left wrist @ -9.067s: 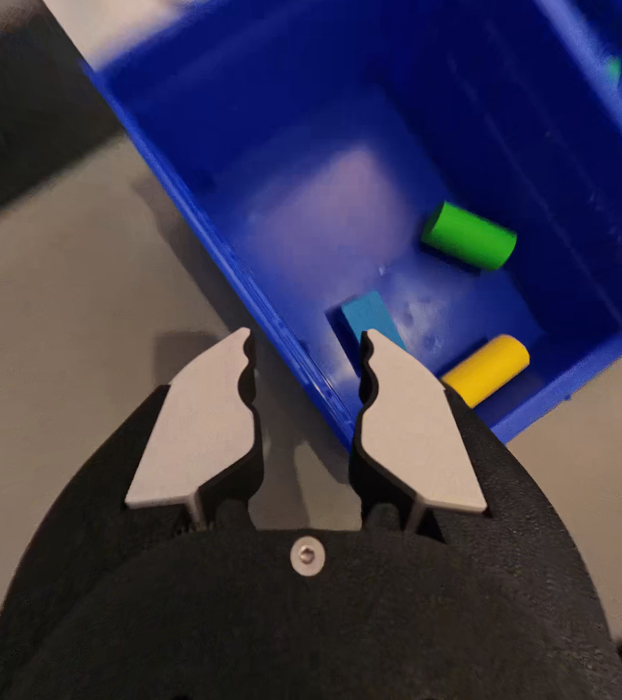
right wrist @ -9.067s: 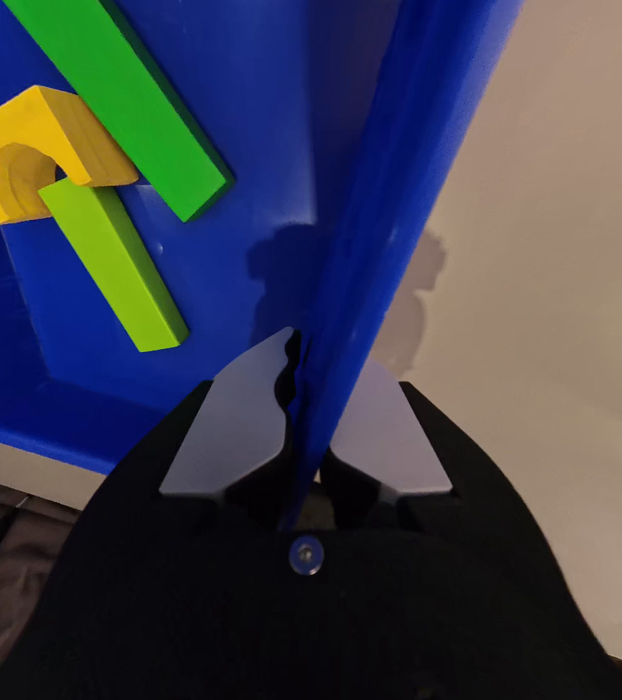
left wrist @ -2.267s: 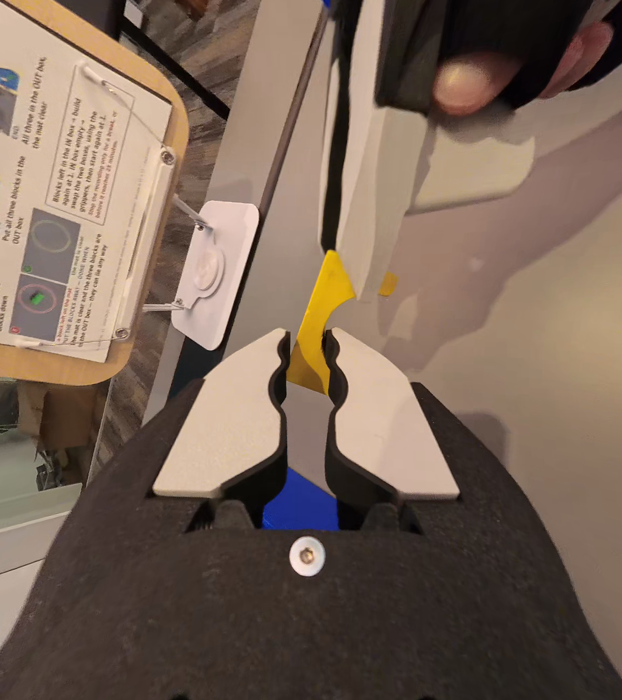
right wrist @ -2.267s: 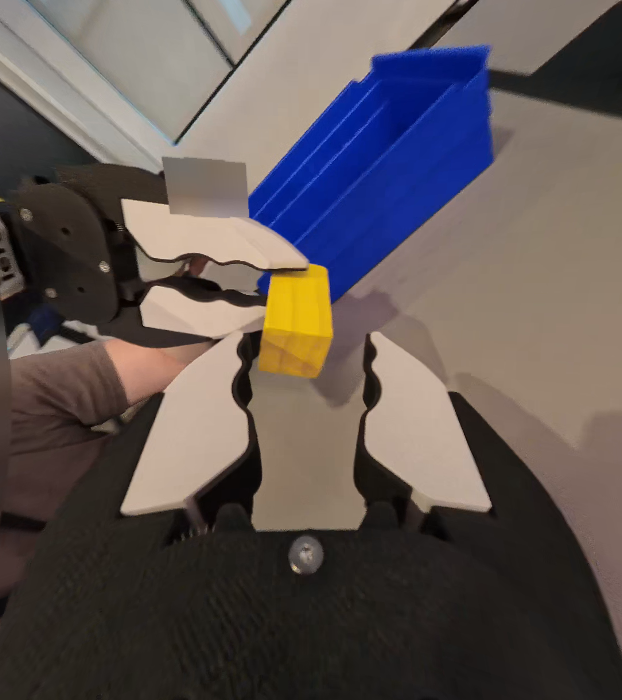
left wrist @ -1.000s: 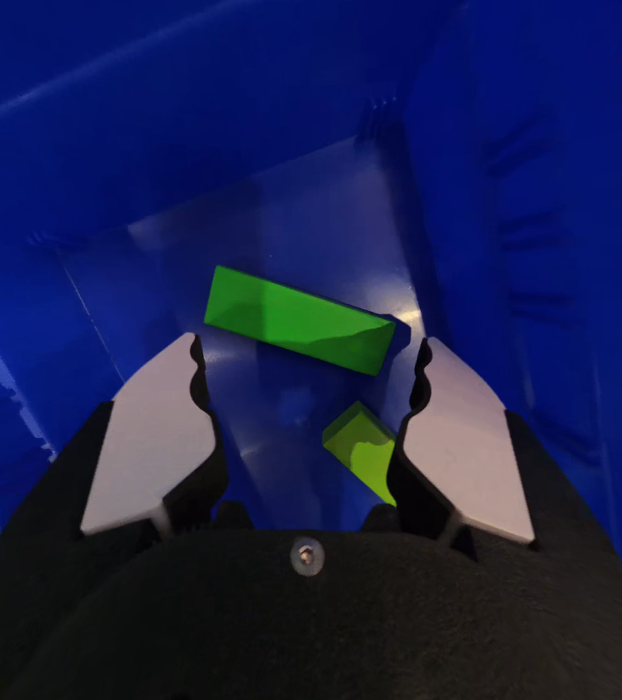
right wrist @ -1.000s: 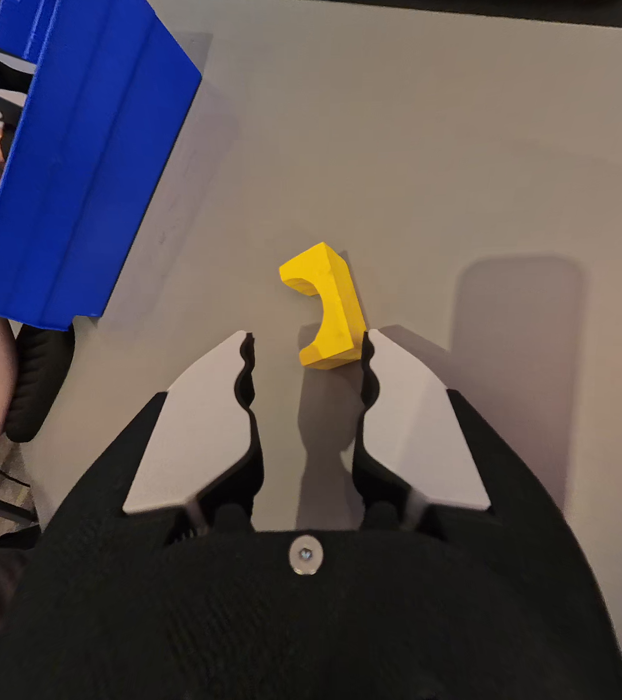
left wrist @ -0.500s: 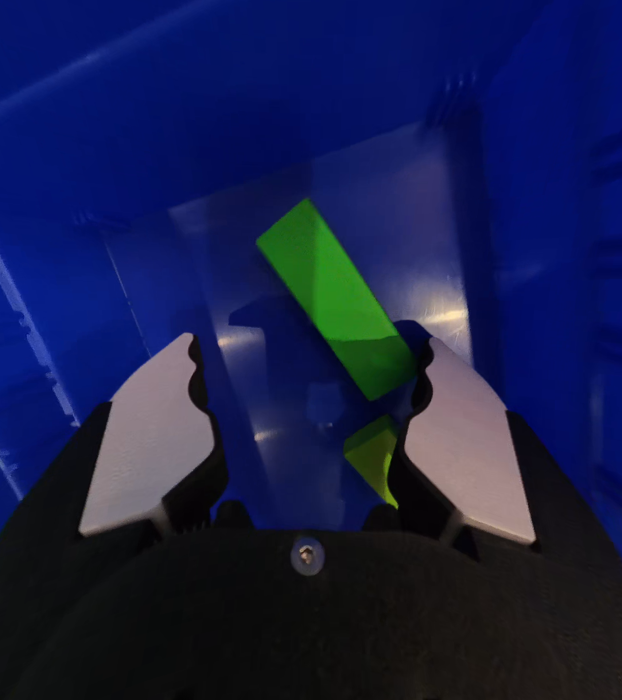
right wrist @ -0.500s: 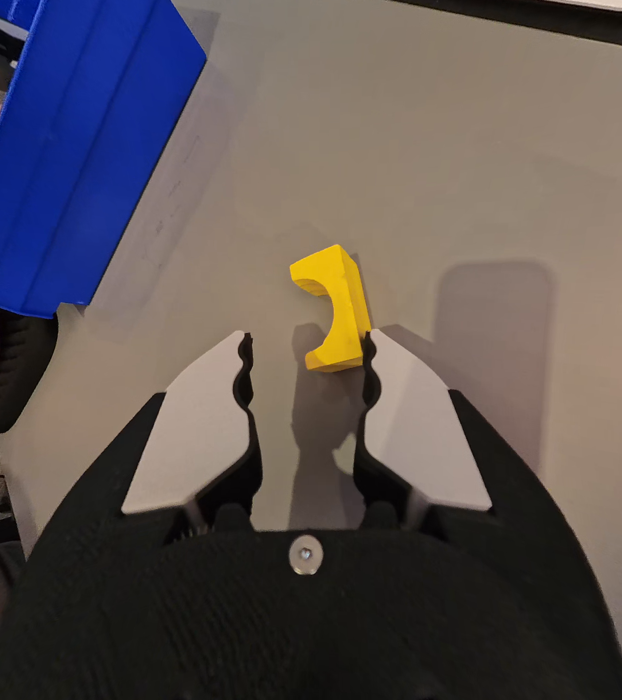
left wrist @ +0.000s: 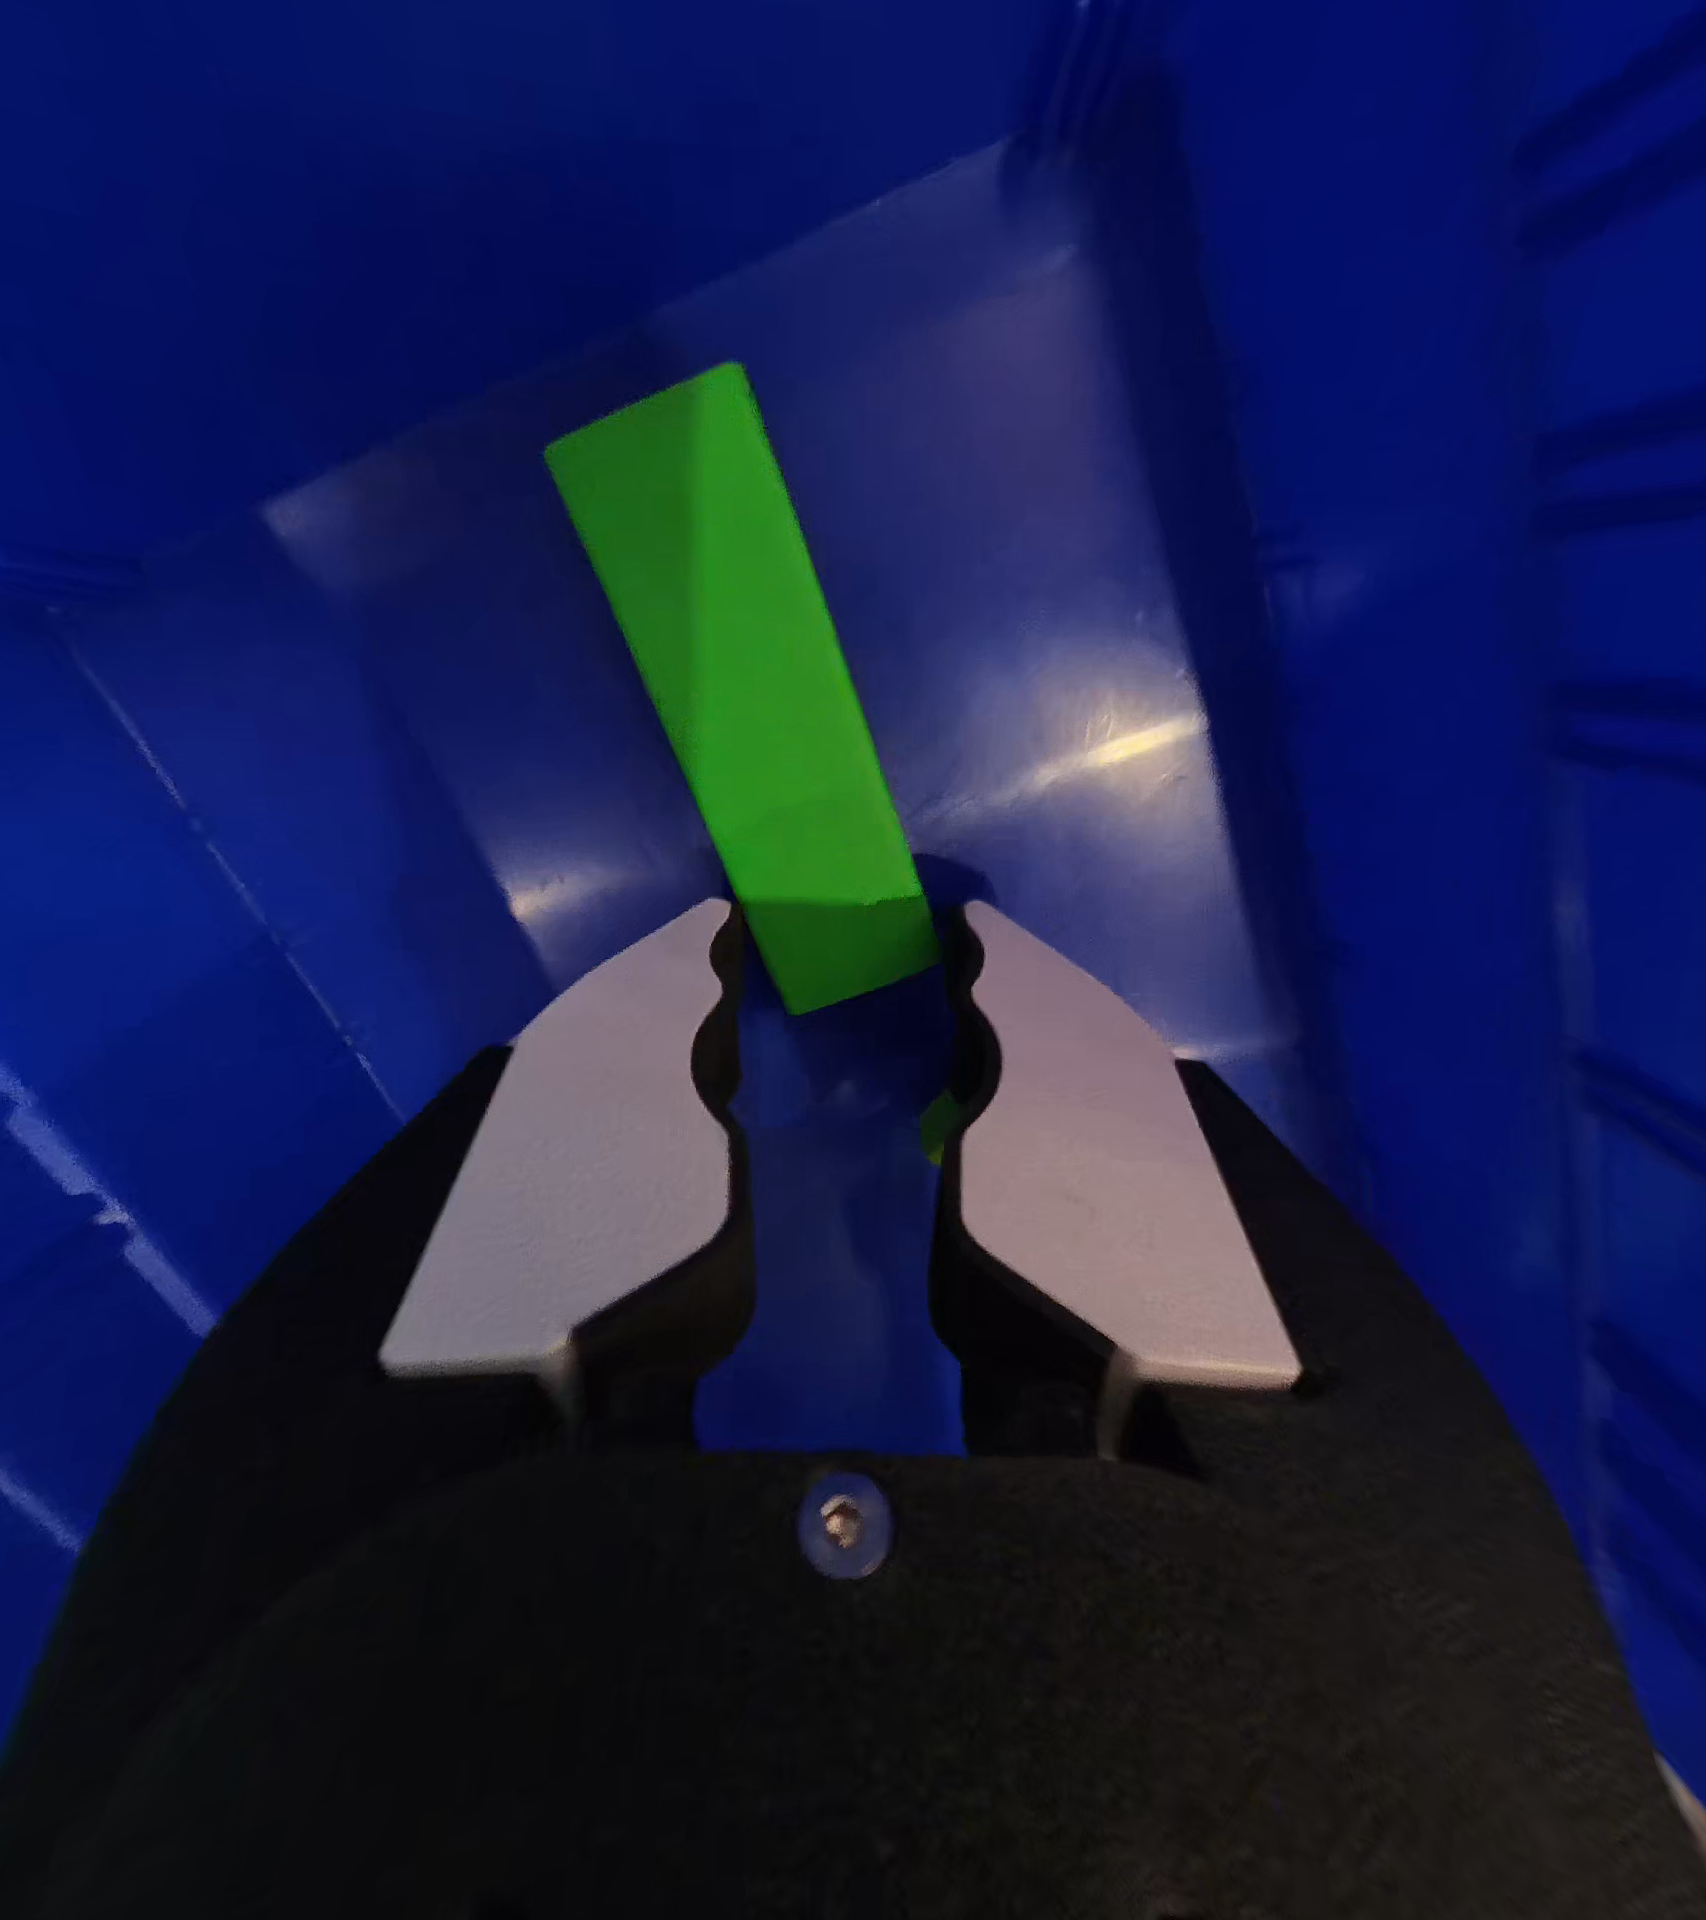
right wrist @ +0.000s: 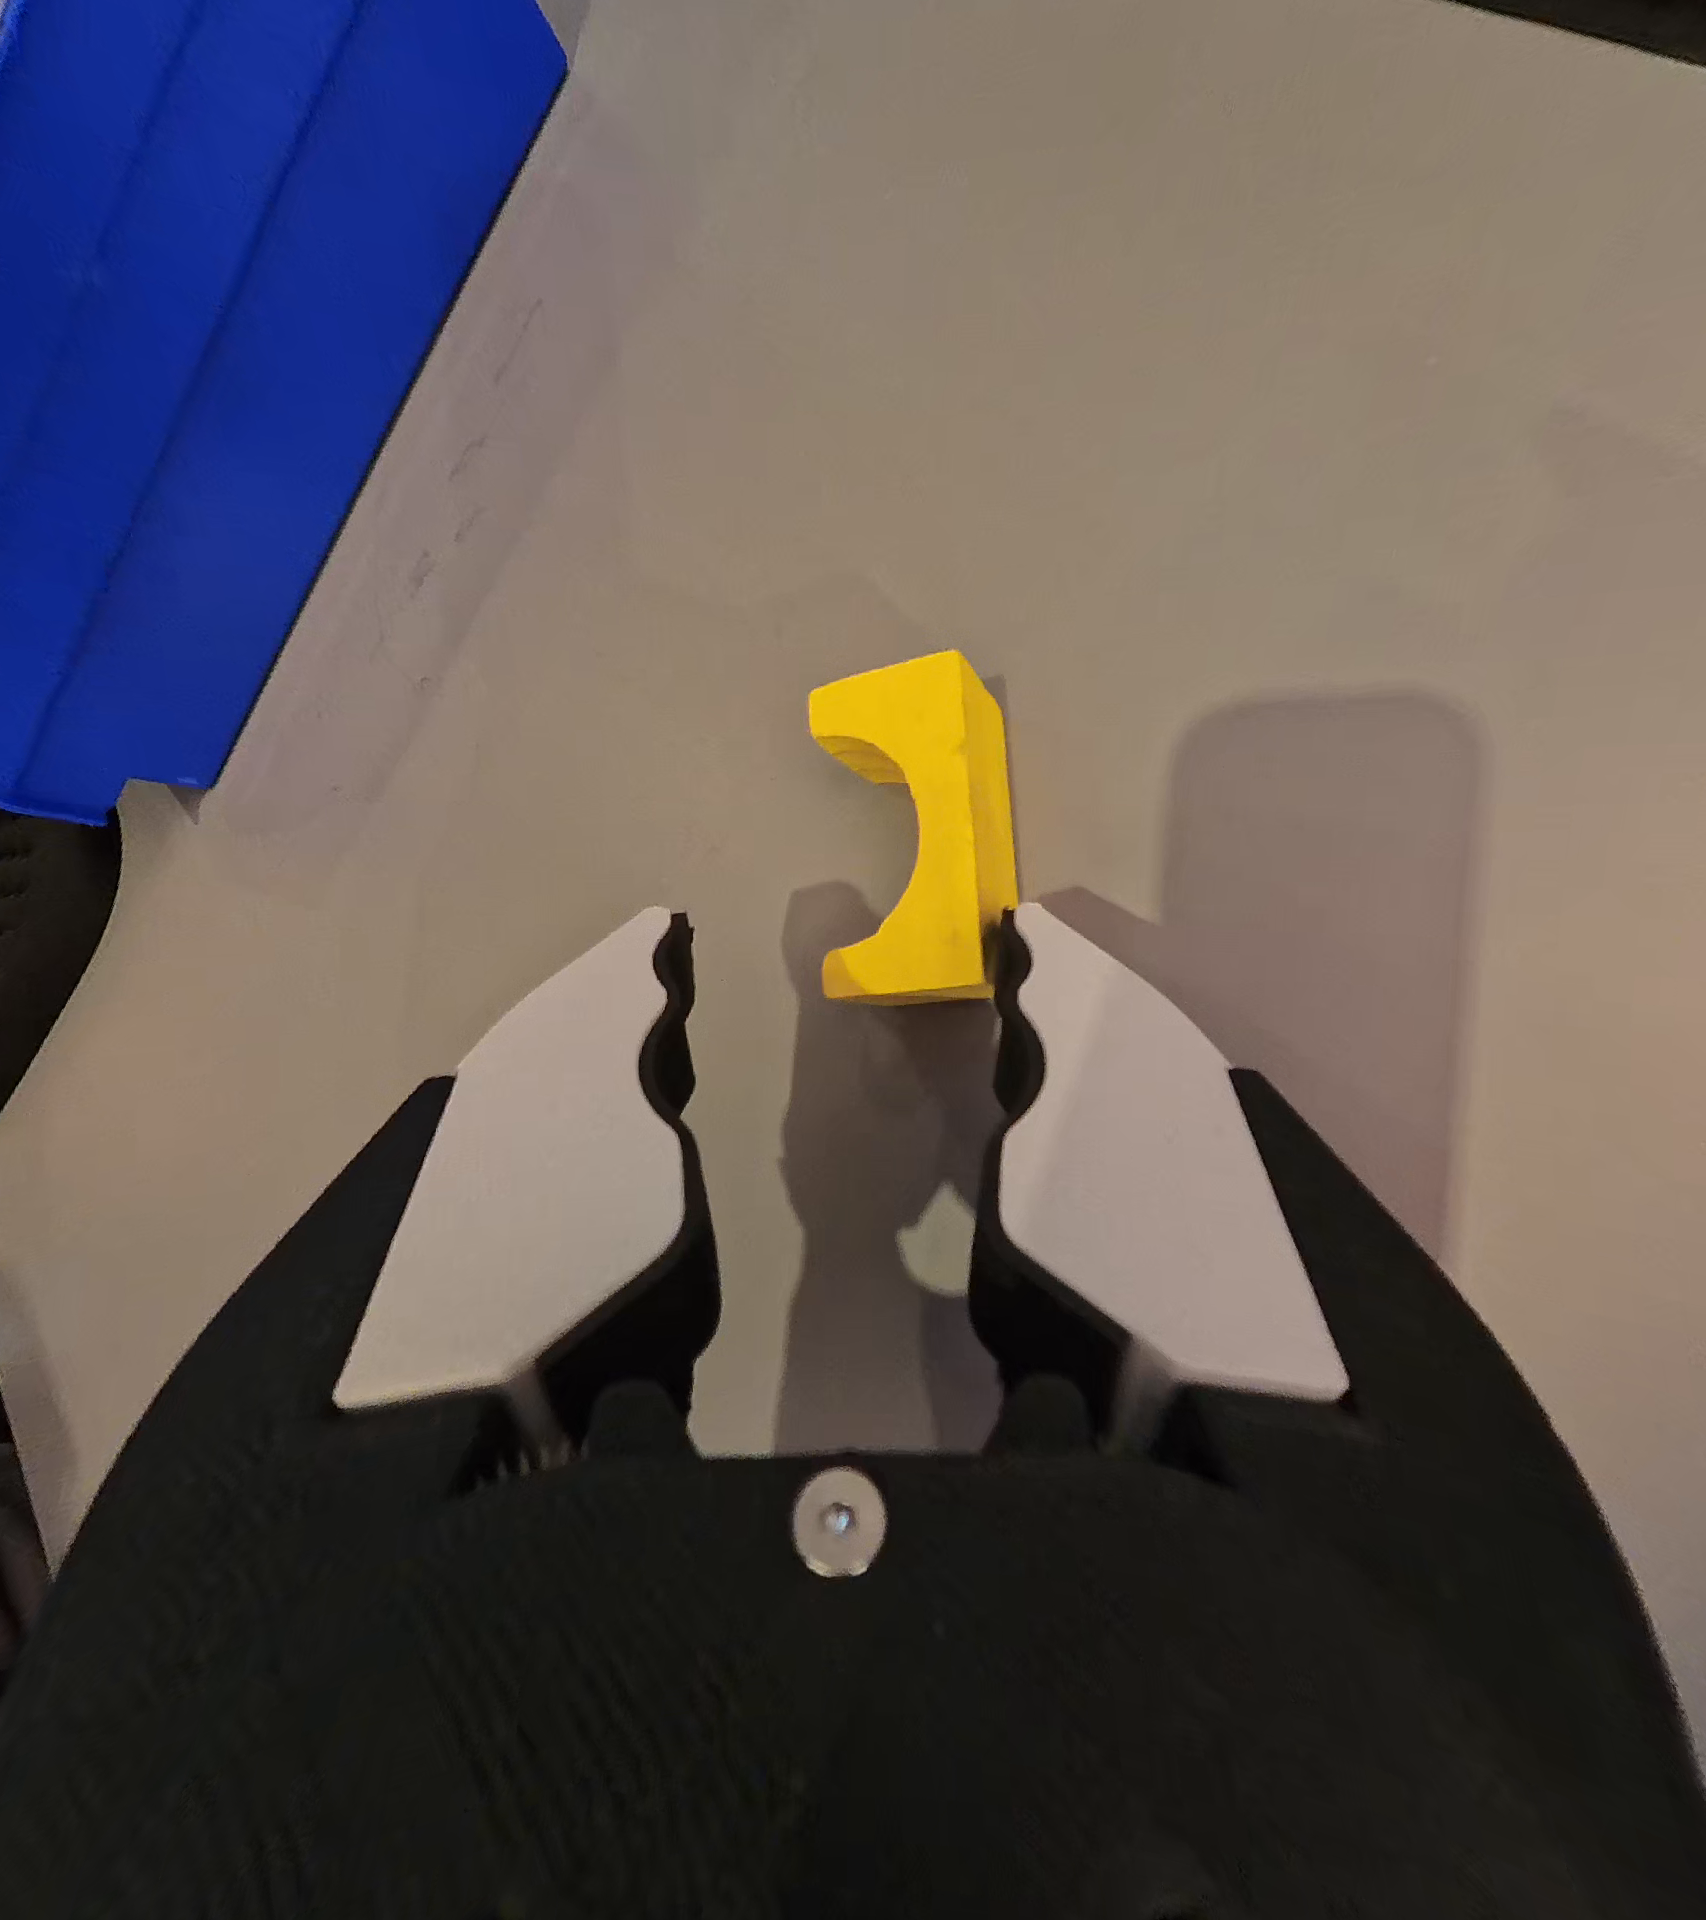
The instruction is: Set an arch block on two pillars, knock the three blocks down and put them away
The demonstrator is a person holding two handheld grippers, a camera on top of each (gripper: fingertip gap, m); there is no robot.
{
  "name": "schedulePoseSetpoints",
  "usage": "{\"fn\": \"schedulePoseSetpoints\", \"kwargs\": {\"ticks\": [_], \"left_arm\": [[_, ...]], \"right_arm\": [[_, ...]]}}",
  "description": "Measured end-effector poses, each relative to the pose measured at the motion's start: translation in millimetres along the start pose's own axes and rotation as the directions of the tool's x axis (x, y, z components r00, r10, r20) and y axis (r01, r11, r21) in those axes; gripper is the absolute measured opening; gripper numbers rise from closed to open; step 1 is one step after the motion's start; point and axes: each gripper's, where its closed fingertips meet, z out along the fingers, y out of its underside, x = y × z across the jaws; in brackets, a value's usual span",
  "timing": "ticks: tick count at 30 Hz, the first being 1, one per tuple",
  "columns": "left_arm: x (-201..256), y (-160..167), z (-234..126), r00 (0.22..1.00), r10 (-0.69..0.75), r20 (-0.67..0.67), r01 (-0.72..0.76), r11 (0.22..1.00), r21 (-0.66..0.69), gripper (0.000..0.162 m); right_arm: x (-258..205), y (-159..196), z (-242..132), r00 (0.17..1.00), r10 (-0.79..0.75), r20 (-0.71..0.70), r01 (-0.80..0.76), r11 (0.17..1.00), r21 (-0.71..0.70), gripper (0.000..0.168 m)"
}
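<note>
Left claw (left wrist: 838,935) clamping green pillar (left wrist: 735,665) (in bin (left wrist: 205,312)) — right claw (right wrist: 844,940) agape, arch block (right wrist: 932,831) at tips.

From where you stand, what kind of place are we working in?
Probably an indoor tabletop workstation for block-handling practice. A plain grey table carries a blue plastic bin and a yellow arch block; inside a blue bin, a green block sits at the left gripper fingers.

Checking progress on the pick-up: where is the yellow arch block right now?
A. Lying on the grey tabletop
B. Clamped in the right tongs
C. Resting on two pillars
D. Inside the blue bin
A: the yellow arch block lies on the grey tabletop, ahead of the open right tongs.
</note>
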Motion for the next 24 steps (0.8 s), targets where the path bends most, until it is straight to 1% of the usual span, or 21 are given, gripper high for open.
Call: {"fn": "schedulePoseSetpoints", "kwargs": {"ticks": [3, 6, 7, 9, 11, 12, 14, 18, 20, 21, 23, 24], "left_arm": [[-10.9, 5.4, -4.9, 0.999, 0.022, 0.037, -0.022, 1.0, -0.018, 0.036], [-10.1, 1.3, -22.2, 1.0, 0.024, -0.003, -0.024, 0.999, 0.043, 0.036], [-6.4, -1.2, -31.0, 0.999, 0.029, -0.04, -0.026, 0.997, 0.079, 0.035], [5.7, -7.8, -52.9, 0.987, 0.033, -0.155, -0.006, 0.985, 0.172, 0.034], [18.6, -10.6, -75.9, 0.961, 0.05, -0.271, 0.018, 0.97, 0.244, 0.034], [22.6, -9.8, -85.7, 0.95, 0.061, -0.305, 0.023, 0.964, 0.266, 0.034], [26.5, -8.7, -102.4, 0.943, 0.091, -0.32, 0.014, 0.95, 0.311, 0.034], [33.7, -6.4, -132.1, 0.946, 0.144, -0.29, -0.022, 0.922, 0.385, 0.033], [42.3, -7.1, -150.9, 0.942, 0.181, -0.282, -0.039, 0.895, 0.444, 0.033], [49.2, -6.5, -161.0, 0.934, 0.206, -0.29, -0.048, 0.88, 0.472, 0.033], [66.2, -5.1, -182.1, 0.912, 0.27, -0.309, -0.069, 0.842, 0.534, 0.033], [77.5, -3.4, -192.6, 0.892, 0.311, -0.328, -0.08, 0.823, 0.563, 0.033]], "right_arm": [[-0.8, -1.9, -1.2, 1.0, -0.003, 0.004, 0.003, 1.0, 0.01, 0.057], [-3.0, -5.7, -3.6, 1.0, -0.01, 0.01, 0.009, 0.999, 0.031, 0.057], [-3.7, -6.4, -4.3, 1.0, -0.012, 0.011, 0.011, 0.999, 0.034, 0.057], [-6.6, -7.8, -5.1, 1.0, -0.015, 0.021, 0.014, 0.999, 0.041, 0.057], [-10.9, -8.4, -5.0, 0.999, -0.013, 0.04, 0.012, 0.999, 0.044, 0.057], [-13.6, -8.5, -4.6, 0.999, -0.013, 0.053, 0.01, 0.999, 0.045, 0.057], [-20.9, -8.5, -3.5, 0.996, -0.015, 0.09, 0.011, 0.999, 0.043, 0.057], [-37.4, -11.7, -2.9, 0.988, -0.042, 0.15, 0.033, 0.997, 0.064, 0.057], [-44.7, -17.5, -5.4, 0.985, -0.087, 0.146, 0.072, 0.992, 0.102, 0.057], [-50.4, -23.5, -8.8, 0.983, -0.125, 0.136, 0.105, 0.984, 0.143, 0.057], [-68.8, -38.5, -19.8, 0.967, -0.233, 0.099, 0.203, 0.947, 0.25, 0.057], [-84.7, -45.0, -26.1, 0.947, -0.309, 0.094, 0.267, 0.913, 0.309, 0.057]]}}
